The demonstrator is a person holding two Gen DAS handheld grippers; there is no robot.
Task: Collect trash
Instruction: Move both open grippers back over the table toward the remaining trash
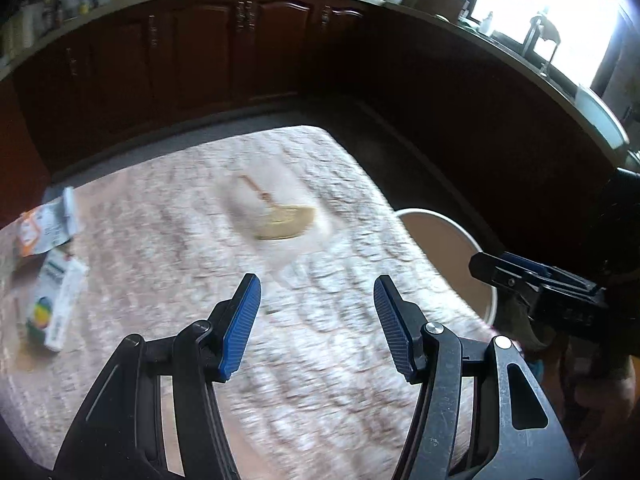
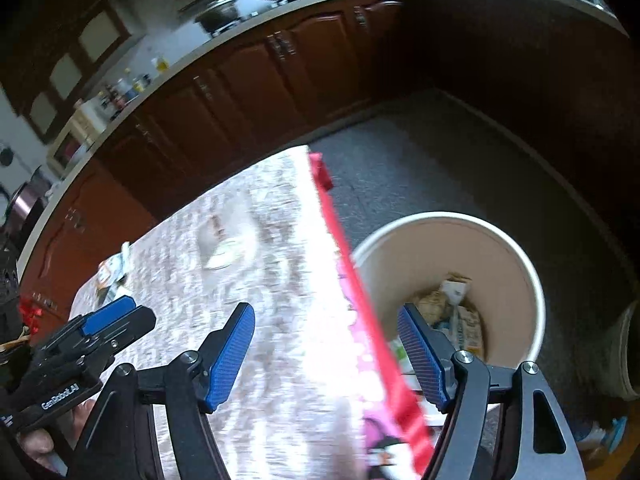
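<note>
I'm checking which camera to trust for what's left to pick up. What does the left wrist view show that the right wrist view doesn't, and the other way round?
Only the left wrist view shows the small carton clearly, lying on the table's left edge below a crumpled wrapper.

Only the right wrist view shows the trash inside the bin and a red and pink package between the right tongs, which are open, the pads not pressing it.

Both show the patterned tablecloth, the white bin, a clear bag with tan contents and the dark cabinets.
</note>
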